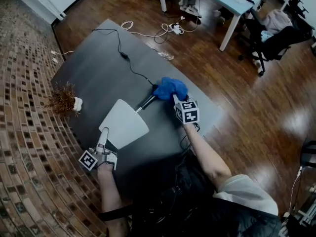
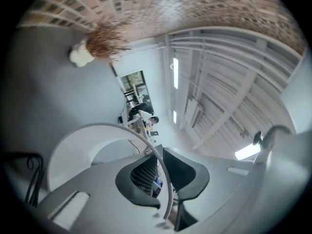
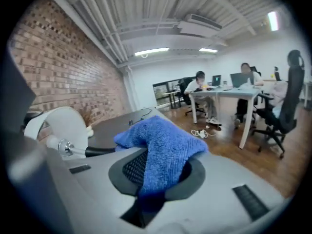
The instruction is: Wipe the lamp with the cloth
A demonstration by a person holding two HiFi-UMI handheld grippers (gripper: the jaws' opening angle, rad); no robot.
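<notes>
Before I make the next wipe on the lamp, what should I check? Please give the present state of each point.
1. Cloth clamped in right gripper: ok.
2. Left gripper shut on lamp shade rim: ok.
3. Cloth touching stem: cannot tell.
4. Plant apart from lamp shade: ok.
5. Cable clear of cloth: cannot tell.

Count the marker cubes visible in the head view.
2. One marker cube on the left gripper, clamped on the lamp shade; the other on the right gripper, holding the blue cloth.
</notes>
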